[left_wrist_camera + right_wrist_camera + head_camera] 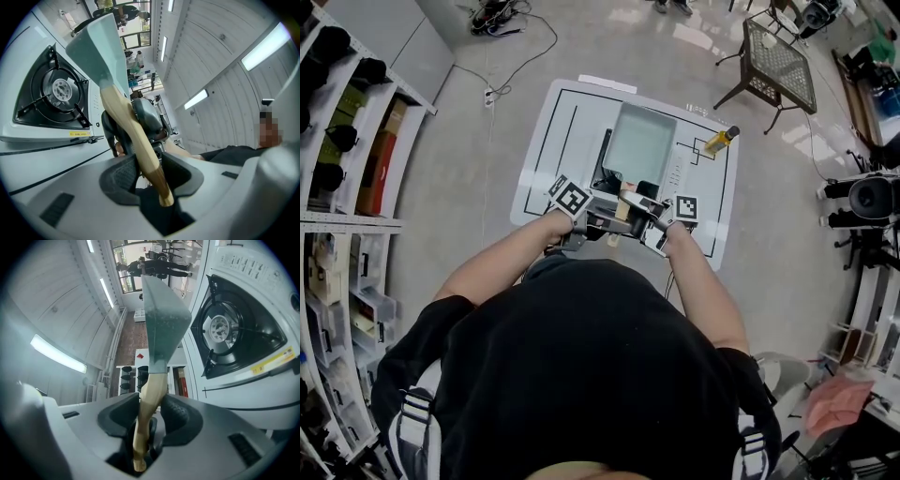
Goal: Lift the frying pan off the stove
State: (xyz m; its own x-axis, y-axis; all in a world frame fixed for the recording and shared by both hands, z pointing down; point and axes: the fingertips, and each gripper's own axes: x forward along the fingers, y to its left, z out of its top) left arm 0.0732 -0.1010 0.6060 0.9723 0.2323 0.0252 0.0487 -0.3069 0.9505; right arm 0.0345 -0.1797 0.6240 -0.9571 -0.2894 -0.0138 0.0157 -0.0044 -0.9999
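A pale green square frying pan (pixel 639 142) with a wooden handle (pixel 623 208) is held up over the white table (pixel 567 117). Both grippers grasp that handle. My left gripper (pixel 602 219) is shut on the handle (pixel 140 150), and the pan (pixel 101 47) rises away from it. My right gripper (pixel 150 416) is shut on the same handle (pixel 151 399) from the other side, below the pan (pixel 164 319). The stove's burner (pixel 58 89) lies bare beside the pan, also seen as the burner (pixel 220 329) in the right gripper view.
A yellow bottle (pixel 721 139) lies at the table's right edge. A metal mesh chair (pixel 778 66) stands at the far right. Shelves (pixel 347 150) with boxes line the left side. A cable and power strip (pixel 492 94) lie on the floor.
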